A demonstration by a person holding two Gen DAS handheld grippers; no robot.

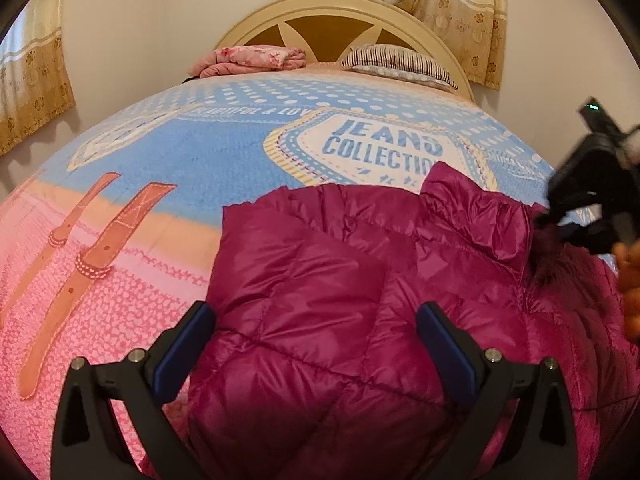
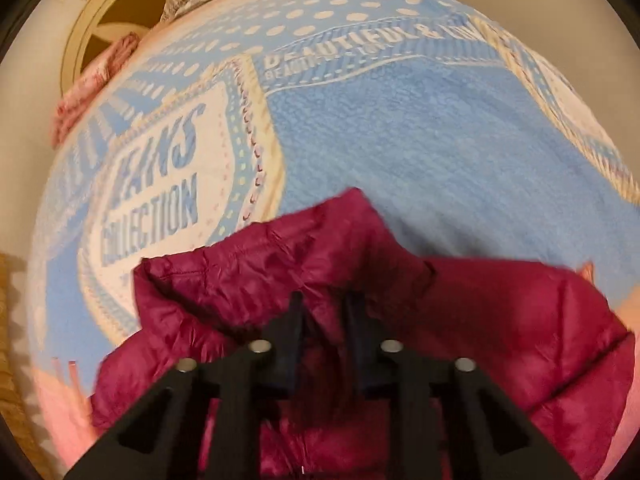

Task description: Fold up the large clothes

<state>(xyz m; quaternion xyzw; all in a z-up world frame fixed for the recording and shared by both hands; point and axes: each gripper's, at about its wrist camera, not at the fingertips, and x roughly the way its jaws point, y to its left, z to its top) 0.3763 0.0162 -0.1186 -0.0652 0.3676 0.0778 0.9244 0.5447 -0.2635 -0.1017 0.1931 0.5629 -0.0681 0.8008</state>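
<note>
A magenta puffer jacket (image 1: 320, 280) lies on the bed's blue and pink blanket (image 1: 200, 152), its collar end toward the right. My left gripper (image 1: 316, 312) hovers low over the jacket's near part, open wide, with quilted fabric spanning the gap between its fingers. My right gripper (image 1: 580, 200) comes in from the right at the dark fur trim (image 1: 554, 248) by the collar. In the right wrist view the jacket (image 2: 500, 320) fills the lower half, and the right gripper (image 2: 326, 308) points steeply down with its jaws narrow, pinching a fold of jacket and fur.
At the head of the bed stand a cream headboard (image 1: 332, 4), a striped pillow (image 1: 396, 62) and a folded pink floral cloth (image 1: 248, 58). Patterned curtains (image 1: 440, 0) hang behind. Something orange and fuzzy (image 1: 630, 280) shows at the right edge.
</note>
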